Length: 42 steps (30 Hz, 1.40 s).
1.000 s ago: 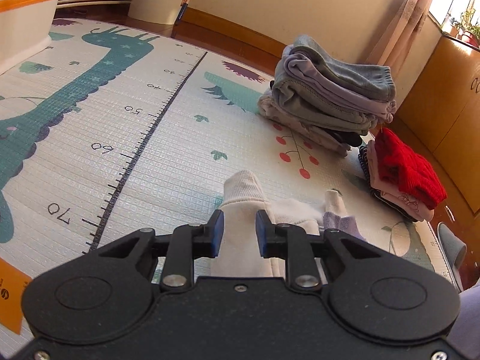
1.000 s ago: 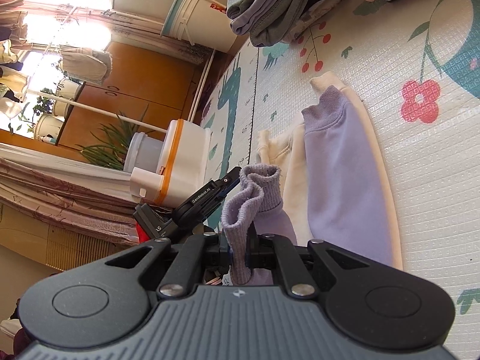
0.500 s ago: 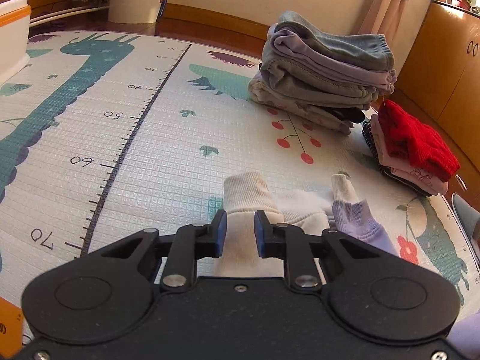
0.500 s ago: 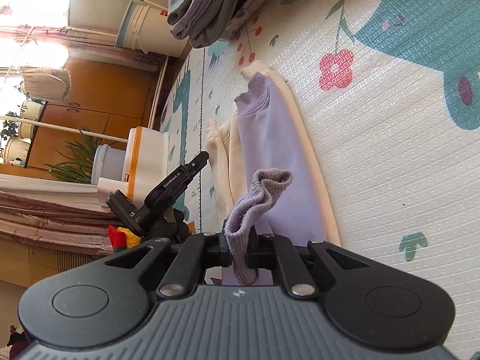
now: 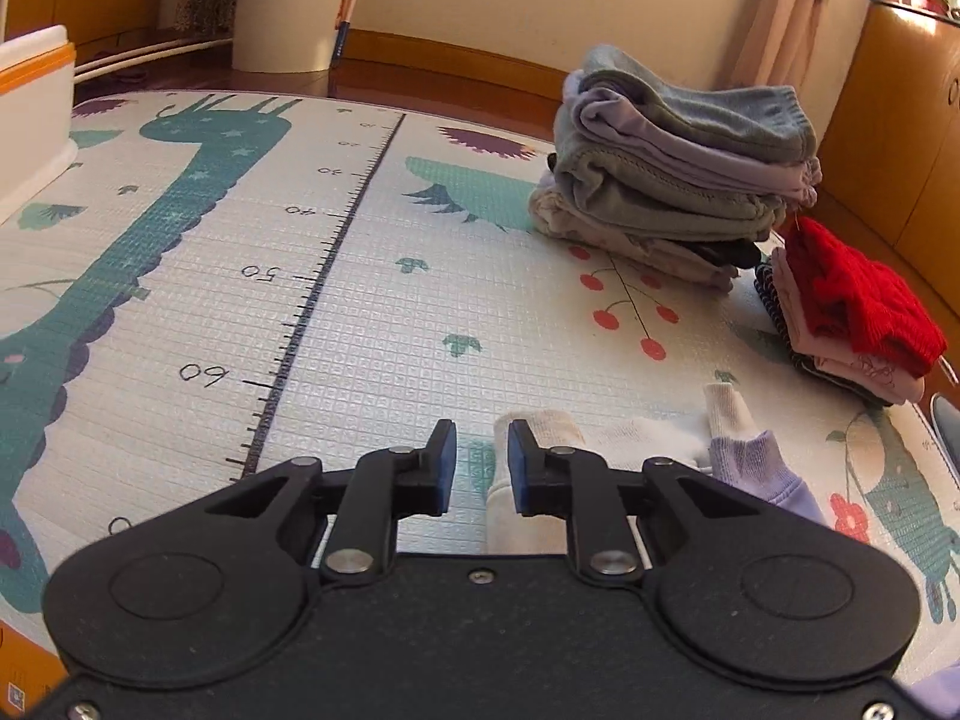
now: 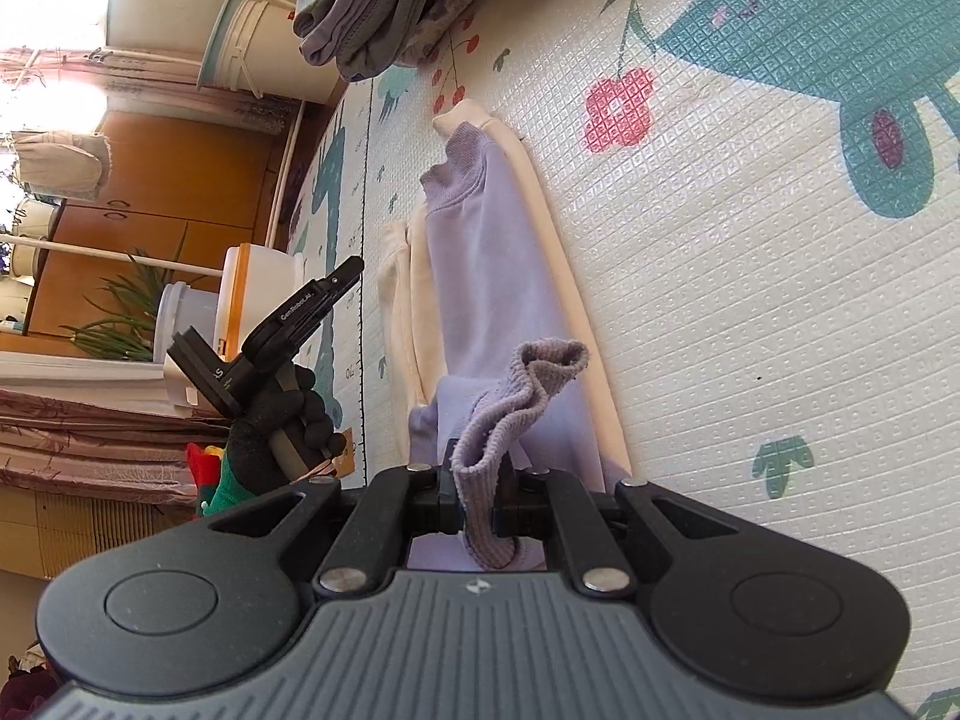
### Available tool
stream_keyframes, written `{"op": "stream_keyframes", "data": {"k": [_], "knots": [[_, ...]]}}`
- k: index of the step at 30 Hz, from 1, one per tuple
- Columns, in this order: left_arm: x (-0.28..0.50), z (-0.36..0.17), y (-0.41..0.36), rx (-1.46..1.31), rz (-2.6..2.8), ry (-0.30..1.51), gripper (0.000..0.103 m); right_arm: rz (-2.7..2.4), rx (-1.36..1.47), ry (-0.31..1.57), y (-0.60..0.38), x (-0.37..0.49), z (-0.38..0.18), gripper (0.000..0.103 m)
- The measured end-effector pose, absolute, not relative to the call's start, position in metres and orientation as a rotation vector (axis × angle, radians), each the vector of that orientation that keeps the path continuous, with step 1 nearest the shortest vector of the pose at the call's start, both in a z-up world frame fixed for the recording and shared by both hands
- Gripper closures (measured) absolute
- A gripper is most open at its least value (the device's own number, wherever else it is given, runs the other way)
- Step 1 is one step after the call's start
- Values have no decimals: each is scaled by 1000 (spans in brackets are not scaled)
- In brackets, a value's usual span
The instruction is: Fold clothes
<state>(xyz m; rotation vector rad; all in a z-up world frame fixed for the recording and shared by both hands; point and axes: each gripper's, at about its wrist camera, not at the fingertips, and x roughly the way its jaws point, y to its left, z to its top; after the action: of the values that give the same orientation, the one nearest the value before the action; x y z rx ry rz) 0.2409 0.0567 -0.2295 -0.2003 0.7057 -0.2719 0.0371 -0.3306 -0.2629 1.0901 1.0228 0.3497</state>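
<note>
We see the purple garment (image 6: 504, 276) lying stretched out on the play mat (image 6: 750, 276) in the middle of the right wrist view, running from the lower centre up toward the upper middle, with a cream garment (image 6: 399, 294) under and beside it, its pale edge showing along both long sides. Our right gripper (image 6: 477, 507) at the bottom centre is clamped on a ribbed purple cuff (image 6: 528, 387), which stands up lifted above the rest of the cloth.

In the left wrist view, our left gripper (image 5: 481, 468) at the lower centre has its jaws parted with nothing between them; a cream cuff (image 5: 540, 426) lies just behind the right finger.

To the right of the garment the mat is bare up to the frame edge. Left of it in the same view a gloved hand (image 6: 270, 426) holds the other gripper.

At the upper right of the left view a tall pile of folded clothes (image 5: 678, 180) sits beside a lower pile topped with red (image 5: 852, 312). A white bucket (image 5: 288, 6) stands past the mat's far edge.
</note>
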Motion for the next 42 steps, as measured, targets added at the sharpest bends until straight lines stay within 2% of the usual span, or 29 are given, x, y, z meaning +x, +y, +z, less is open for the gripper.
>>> {"op": "stream_keyframes", "data": {"k": [6, 10, 16, 23, 31, 42], "knots": [[241, -241, 32, -141, -365, 758, 86, 352, 1093, 1012, -331, 37, -262, 93], [230, -254, 2, 107, -390, 832, 86, 341, 1090, 1005, -331, 39, -259, 92], [182, -213, 16, 61, -389, 776, 86, 312, 1087, 952, -326, 51, -248, 91], [103, -201, 18, 15, -331, 835, 86, 242, 1056, 941, -314, 62, -234, 91], [38, -211, 21, 56, -302, 922, 86, 137, 1039, 930, -309, 70, -221, 91], [13, -246, 11, 11, -345, 1016, 86, 155, 919, 930, -292, 89, -201, 91]]}}
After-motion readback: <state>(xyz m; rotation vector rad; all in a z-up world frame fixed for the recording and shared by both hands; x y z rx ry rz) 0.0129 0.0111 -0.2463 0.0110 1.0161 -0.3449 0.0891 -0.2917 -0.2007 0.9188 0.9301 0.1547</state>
